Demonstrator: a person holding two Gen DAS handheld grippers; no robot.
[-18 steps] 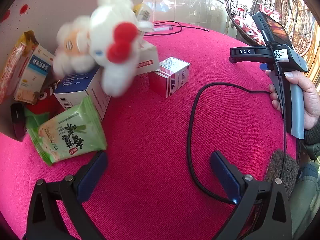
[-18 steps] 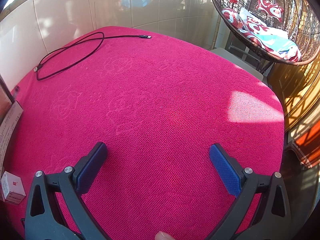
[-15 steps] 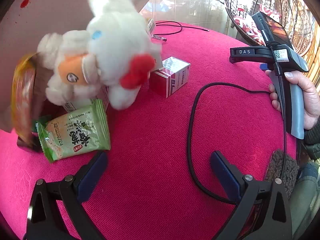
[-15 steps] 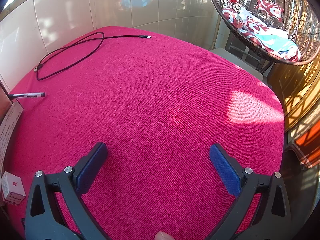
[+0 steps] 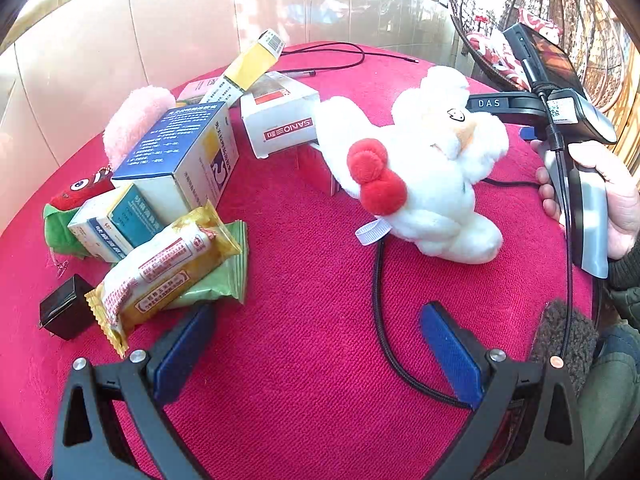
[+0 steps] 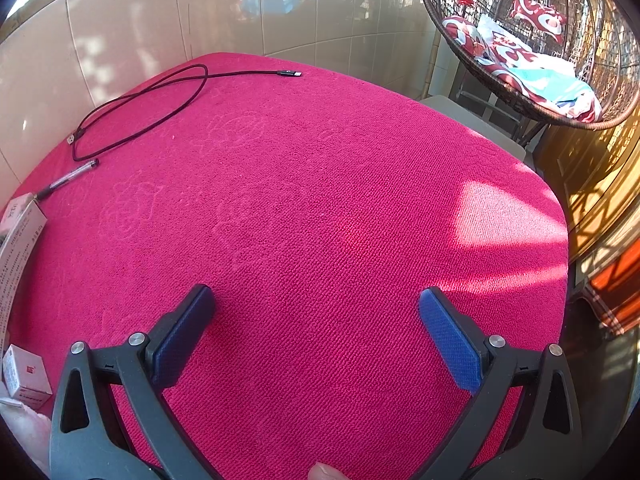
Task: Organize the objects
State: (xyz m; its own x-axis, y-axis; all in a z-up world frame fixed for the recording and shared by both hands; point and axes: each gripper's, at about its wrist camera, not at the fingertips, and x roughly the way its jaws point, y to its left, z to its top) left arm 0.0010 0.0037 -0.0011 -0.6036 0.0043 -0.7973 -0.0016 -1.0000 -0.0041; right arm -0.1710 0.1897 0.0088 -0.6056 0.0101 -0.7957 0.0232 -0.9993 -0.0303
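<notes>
Centrally, white plush toy (image 5: 432,184) on pink cloth (image 5: 312,360); boxes (image 5: 188,156) beside.

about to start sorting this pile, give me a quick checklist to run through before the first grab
1. Left gripper fingers spread, nothing between them: ok.
2. Right gripper fingers spread, nothing between them: ok.
3. White plush toy settled on the pink cloth, free to grab: ok.
4. Black cable clear of the toy: not ok, it runs under the toy's lower edge.
5. Yellow snack packet lying flat: not ok, it leans on the green packet and the boxes.
6. Free cloth to sort onto, in the right wrist view: ok.
</notes>
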